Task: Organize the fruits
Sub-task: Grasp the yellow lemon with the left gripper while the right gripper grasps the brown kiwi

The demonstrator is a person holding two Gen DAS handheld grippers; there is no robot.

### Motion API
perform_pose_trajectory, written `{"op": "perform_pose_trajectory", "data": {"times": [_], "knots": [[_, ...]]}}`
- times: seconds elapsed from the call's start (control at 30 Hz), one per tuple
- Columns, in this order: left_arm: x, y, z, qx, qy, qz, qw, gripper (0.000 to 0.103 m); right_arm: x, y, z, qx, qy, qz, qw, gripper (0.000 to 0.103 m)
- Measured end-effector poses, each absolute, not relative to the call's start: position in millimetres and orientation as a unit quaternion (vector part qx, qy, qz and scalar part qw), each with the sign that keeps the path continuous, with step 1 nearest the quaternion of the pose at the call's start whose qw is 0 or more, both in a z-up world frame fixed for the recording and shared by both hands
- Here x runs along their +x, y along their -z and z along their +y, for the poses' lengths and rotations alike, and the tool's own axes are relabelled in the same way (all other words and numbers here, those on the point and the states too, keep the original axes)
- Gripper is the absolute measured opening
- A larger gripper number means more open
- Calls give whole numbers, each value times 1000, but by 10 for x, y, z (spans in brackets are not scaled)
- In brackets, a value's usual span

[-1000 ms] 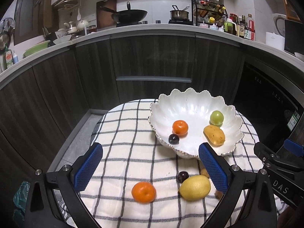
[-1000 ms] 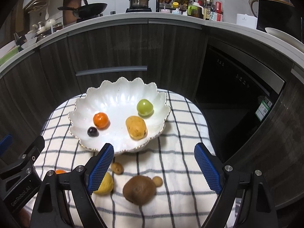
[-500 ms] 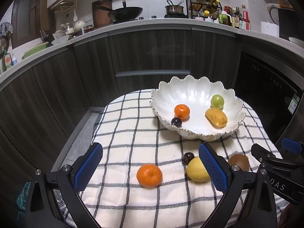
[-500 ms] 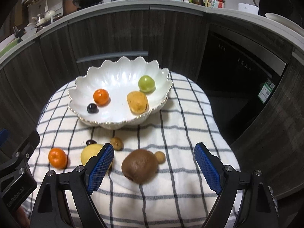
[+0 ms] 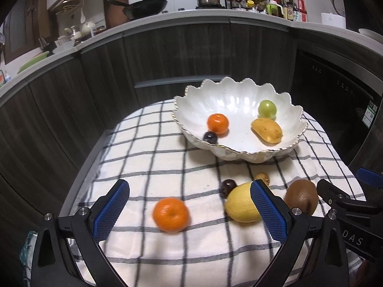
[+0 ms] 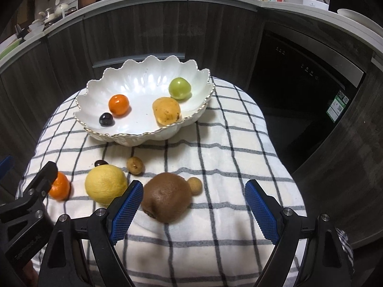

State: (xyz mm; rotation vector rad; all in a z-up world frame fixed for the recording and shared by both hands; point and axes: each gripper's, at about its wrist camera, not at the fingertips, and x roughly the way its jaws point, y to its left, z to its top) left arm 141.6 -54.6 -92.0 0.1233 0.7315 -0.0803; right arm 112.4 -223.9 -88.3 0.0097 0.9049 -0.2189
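Left gripper (image 5: 189, 209), fingers wide, frames a round orange tangerine (image 5: 171, 214) on the checked-cloth surface (image 5: 148, 162). Right gripper (image 6: 194, 206), fingers wide, empty, frames a brown fuzzy kiwi (image 6: 166, 196).

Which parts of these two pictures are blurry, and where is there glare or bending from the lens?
Left wrist view: the loose orange on the cloth is smeared by motion blur; bright glare patches sit inside the bowl. Right wrist view: the fruit looks sharper, the kiwi fairly crisp, with similar glare in the bowl. Both views: the counter edge bows into a curve, corners go black.
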Motion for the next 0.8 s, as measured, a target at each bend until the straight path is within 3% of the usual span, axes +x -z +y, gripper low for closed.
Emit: {"op": "perform_pose_trajectory", "data": {"times": [0.6, 0.8], "knots": [[1609, 1423, -1026, 64, 74, 402, 911, 102, 1141, 1091, -2636, 5, 147, 446, 883, 87], [1646, 1559, -1125, 70, 76, 416, 903, 97, 1150, 1184, -2719, 10, 153, 454, 877, 87]]}}
